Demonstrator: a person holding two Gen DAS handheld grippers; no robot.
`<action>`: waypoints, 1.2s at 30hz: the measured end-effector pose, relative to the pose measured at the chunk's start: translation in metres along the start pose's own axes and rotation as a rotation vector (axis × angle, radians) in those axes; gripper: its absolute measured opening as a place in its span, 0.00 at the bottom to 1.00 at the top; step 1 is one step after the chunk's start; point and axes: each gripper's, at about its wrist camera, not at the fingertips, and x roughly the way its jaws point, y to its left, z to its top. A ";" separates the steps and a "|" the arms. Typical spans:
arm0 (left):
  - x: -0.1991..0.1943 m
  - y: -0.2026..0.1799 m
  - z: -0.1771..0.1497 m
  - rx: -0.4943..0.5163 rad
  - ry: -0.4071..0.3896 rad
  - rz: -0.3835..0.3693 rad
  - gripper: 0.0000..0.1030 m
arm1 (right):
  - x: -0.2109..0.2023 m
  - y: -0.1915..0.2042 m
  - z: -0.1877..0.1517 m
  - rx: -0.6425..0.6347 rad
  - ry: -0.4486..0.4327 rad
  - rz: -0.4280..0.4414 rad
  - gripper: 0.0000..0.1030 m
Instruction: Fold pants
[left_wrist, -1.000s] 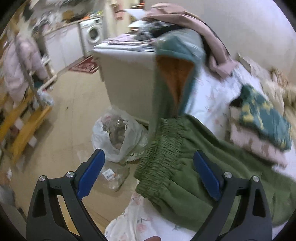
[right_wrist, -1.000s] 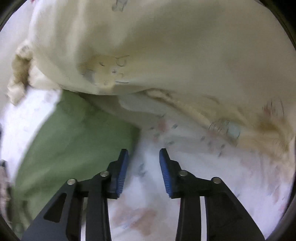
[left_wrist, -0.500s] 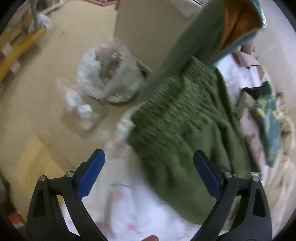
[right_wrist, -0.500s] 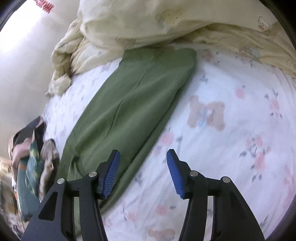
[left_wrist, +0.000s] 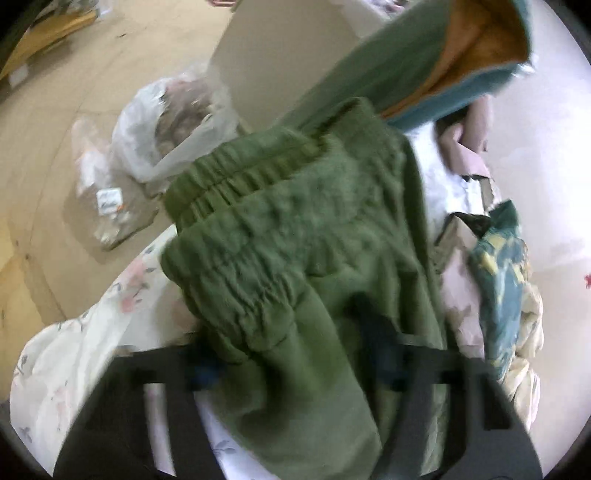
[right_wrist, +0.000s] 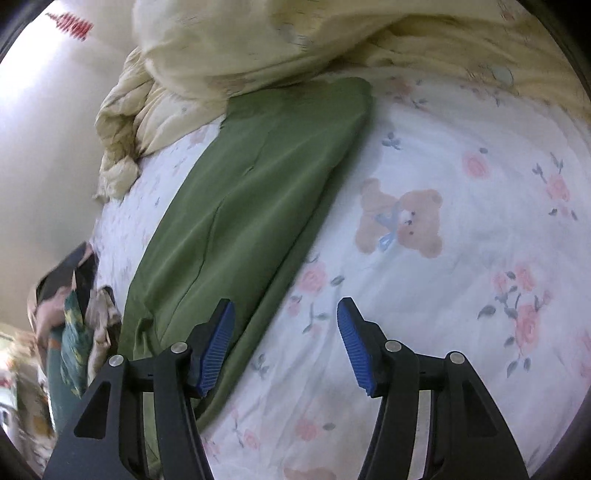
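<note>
In the left wrist view, the green pants (left_wrist: 295, 266) fill the centre of the frame, their gathered elastic waistband (left_wrist: 236, 236) bunched at centre left and the cloth running down to the lower middle, over the floral bedsheet (left_wrist: 74, 354). The left gripper (left_wrist: 295, 369) sits at the bottom of the frame, badly blurred, with the waist end draped between and over its arms; whether it is clamped on the cloth cannot be told. A plastic bag (left_wrist: 166, 125) lies on the floor at upper left, and a teal garment with orange lining (left_wrist: 461, 66) hangs at upper right.

In the right wrist view, the pants' legs (right_wrist: 258, 192) stretch flat from lower left up to the upper centre, where the hems reach a cream quilt (right_wrist: 258, 48). The right gripper (right_wrist: 284, 343) stands at the bottom, its jaws wide apart and holding nothing, the left pad just over the edge of the leg.

The fabric looks soft, thick and limp, light enough to lift but likely to sag and slide on itself. The ribbed waistband probably offers the firmest hold at one end, the doubled hems at the other.
</note>
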 end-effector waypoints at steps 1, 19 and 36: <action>-0.002 -0.007 0.000 0.034 0.000 0.019 0.20 | 0.004 -0.007 0.004 0.035 0.001 0.011 0.58; -0.036 -0.049 -0.010 0.290 -0.127 0.151 0.07 | 0.057 -0.025 0.066 0.112 -0.088 0.204 0.32; -0.137 -0.073 0.002 0.365 -0.147 -0.056 0.05 | -0.040 -0.001 0.052 -0.035 -0.218 0.172 0.00</action>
